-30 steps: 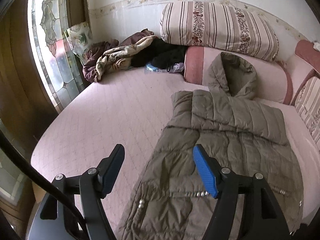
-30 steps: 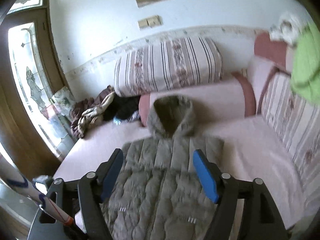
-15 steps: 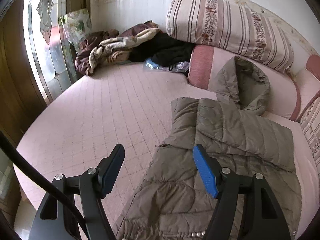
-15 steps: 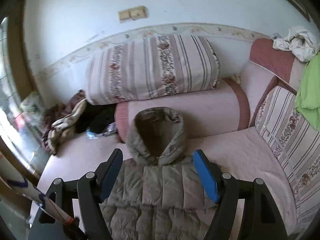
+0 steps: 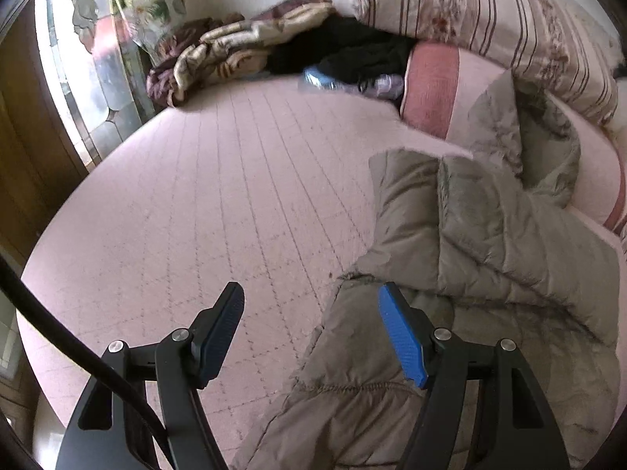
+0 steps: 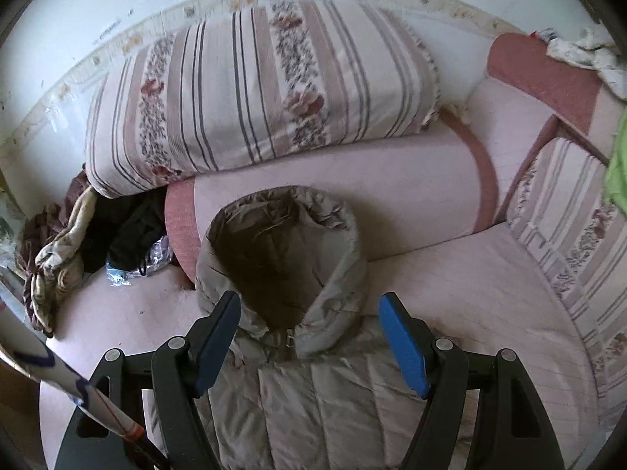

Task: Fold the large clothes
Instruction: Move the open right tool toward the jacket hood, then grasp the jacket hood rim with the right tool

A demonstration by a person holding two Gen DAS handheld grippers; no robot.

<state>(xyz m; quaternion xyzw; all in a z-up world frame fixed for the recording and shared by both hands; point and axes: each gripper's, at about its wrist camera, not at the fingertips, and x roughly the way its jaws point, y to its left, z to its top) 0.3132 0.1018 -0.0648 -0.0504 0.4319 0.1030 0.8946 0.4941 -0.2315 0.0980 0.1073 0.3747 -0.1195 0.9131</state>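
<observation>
Jacket (image 5: 490, 258) lies spread on the bed (image 5: 196, 215), hood (image 6: 282, 250) far against the bolster, so with both my jaws apart and empty I should pinch its left edge and collar squarely before folding.

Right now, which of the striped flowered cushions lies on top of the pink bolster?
The big striped cushion against the back wall: it rests on the pink bolster. The other striped cushion stands at the right side.
</observation>
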